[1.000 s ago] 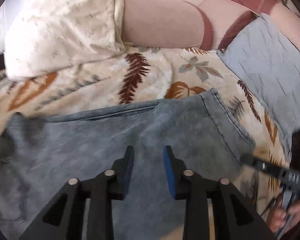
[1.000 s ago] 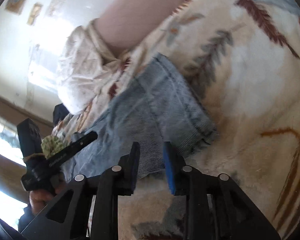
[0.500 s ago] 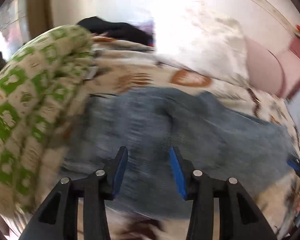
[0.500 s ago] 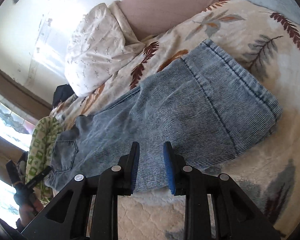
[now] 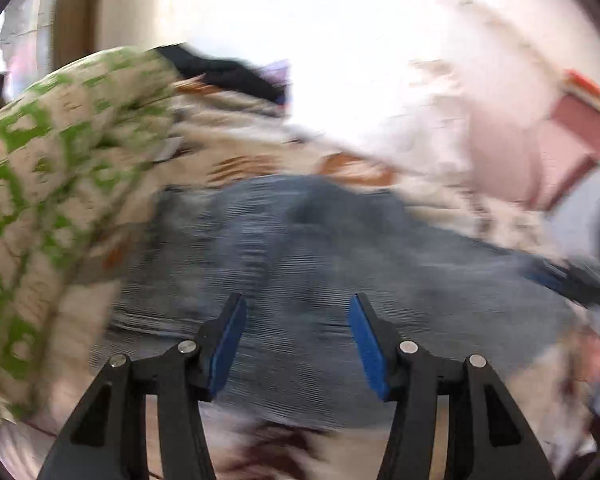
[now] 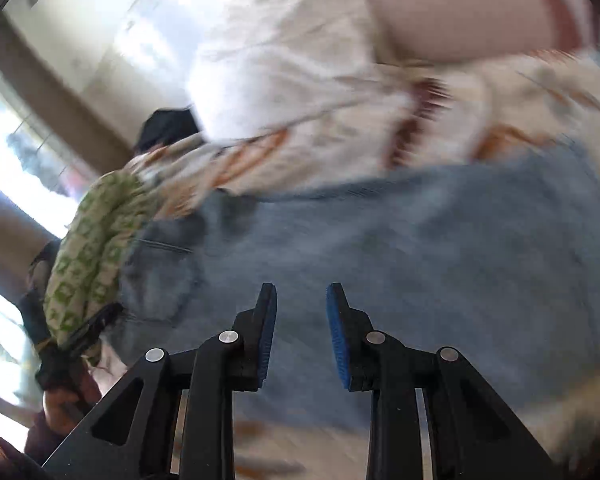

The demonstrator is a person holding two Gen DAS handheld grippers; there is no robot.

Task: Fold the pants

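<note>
Pants: the blue denim pants (image 5: pixel 300 264) lie spread on the bed, straight ahead of and below both hand-held grippers; everything is smeared by motion blur, so seams and edges are hard to read.
Pants, other view: from the right wrist, the pants (image 6: pixel 400 248) fill the middle of the view, with what looks like a back pocket ahead and to the left of the fingers.
Left hand-held gripper: the left hand-held gripper (image 5: pixel 296 340) has its jaws apart and opening, nothing between the blue pads, only denim seen beyond them.
Right hand-held gripper: the right hand-held gripper (image 6: pixel 302 332) shows a narrow gap, pads not pressing on anything, and hovers over the denim.
Beyond the pants: a leaf-print bed cover (image 5: pixel 244 160) lies under and past the fabric; a white pillow (image 6: pixel 284 56) sits farther ahead of the right fingers.
Off to the left: a green-and-cream patterned bundle (image 5: pixel 48 184) crowds the left side of the left hand-held gripper, just beside the denim.
Step in hand, my read: both tools seem to be lining up for a fresh grab on the pants to make a fold.
Risk one: with the view this blurred, a pinch could land on one layer only, and the fold would drag crooked.
Risk two: the right jaws stand so narrow they may push the cloth instead of taking it in.
Risk three: the left fingers could snag the patterned bundle or the bed cover along with the denim.
</note>
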